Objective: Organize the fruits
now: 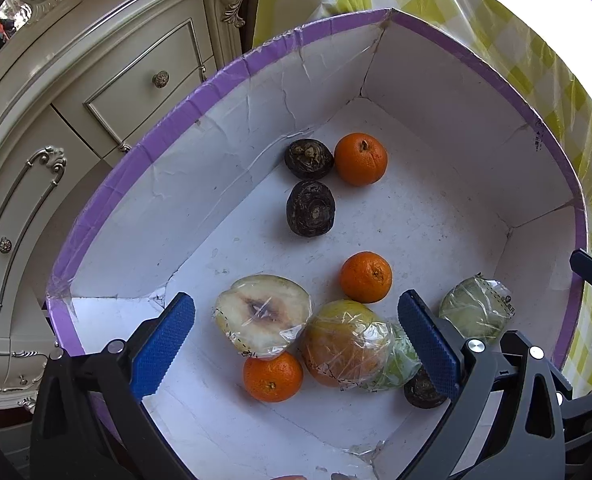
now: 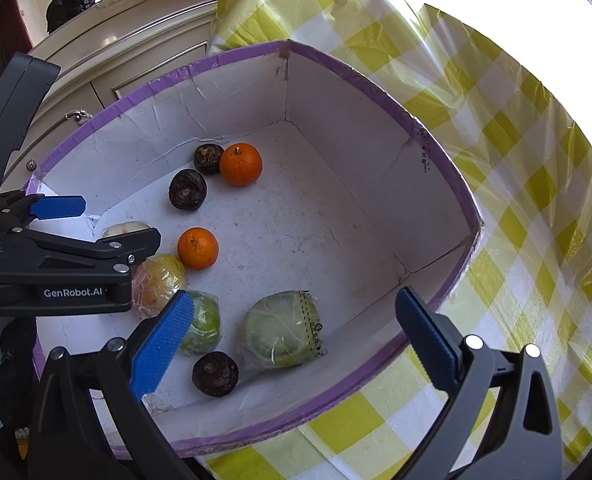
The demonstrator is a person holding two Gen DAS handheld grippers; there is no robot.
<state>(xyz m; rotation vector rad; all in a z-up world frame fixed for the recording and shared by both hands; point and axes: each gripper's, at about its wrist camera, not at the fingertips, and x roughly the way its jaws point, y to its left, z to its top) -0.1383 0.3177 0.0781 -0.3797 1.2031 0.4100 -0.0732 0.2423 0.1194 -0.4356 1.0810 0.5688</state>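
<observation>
**Both tongs spread above a box of mixed fruit**

The purple-rimmed box [image 1: 200,92] fills both views on the checked tablecloth [image 2: 535,184]. In the lower centre of the left wrist view, the wrapped half pear [image 1: 262,322] lies between the released pads of the left gripper [image 1: 296,344], its long axis running left to right; this hand looks nearer. The right gripper [image 2: 296,342], equally spread and empty, brackets the wrapped green fruit [image 2: 282,328]. Three oranges and dark round fruits lie scattered.

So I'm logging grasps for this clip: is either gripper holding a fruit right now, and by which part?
Nothing is held. The left gripper and right gripper both hang open over the box, touching no fruit.
</observation>
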